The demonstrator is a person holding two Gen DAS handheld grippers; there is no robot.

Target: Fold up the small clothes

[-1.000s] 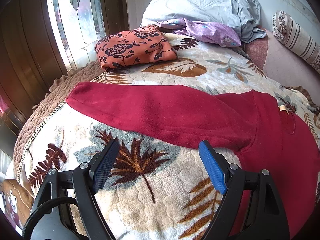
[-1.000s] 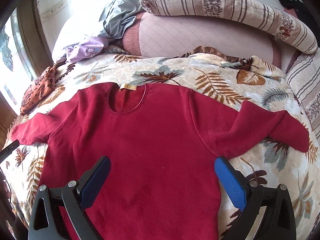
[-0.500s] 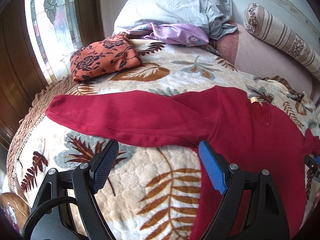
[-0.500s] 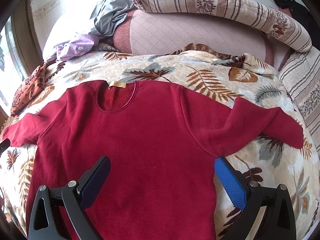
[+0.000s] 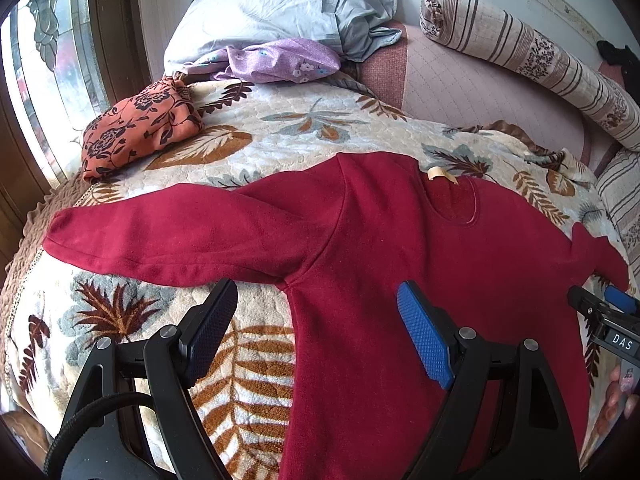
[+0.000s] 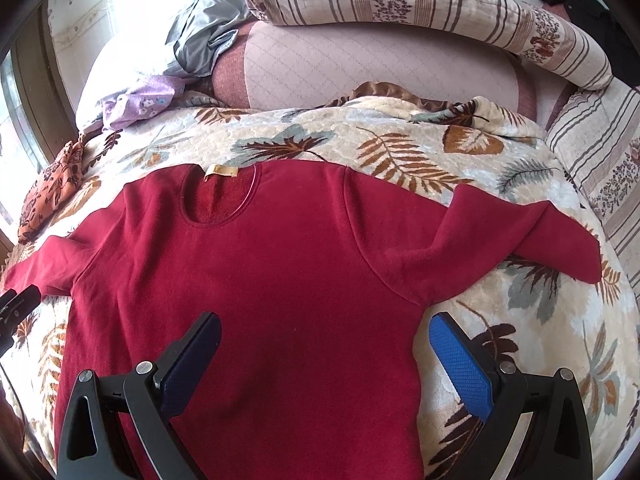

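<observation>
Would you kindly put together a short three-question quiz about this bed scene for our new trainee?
1. True or false: the left tool is shut on a sleeve of the red top.
2. Multiple choice: the red top lies A) crumpled in a heap, B) spread flat with both sleeves out, C) folded in half.
3. Fill in: the orange floral cloth sits near the ____ side of the leaf-print blanket, by the window.

Key: 1. False; both the left tool and the right tool are open above the top. 2. B. 3. Left.
</observation>
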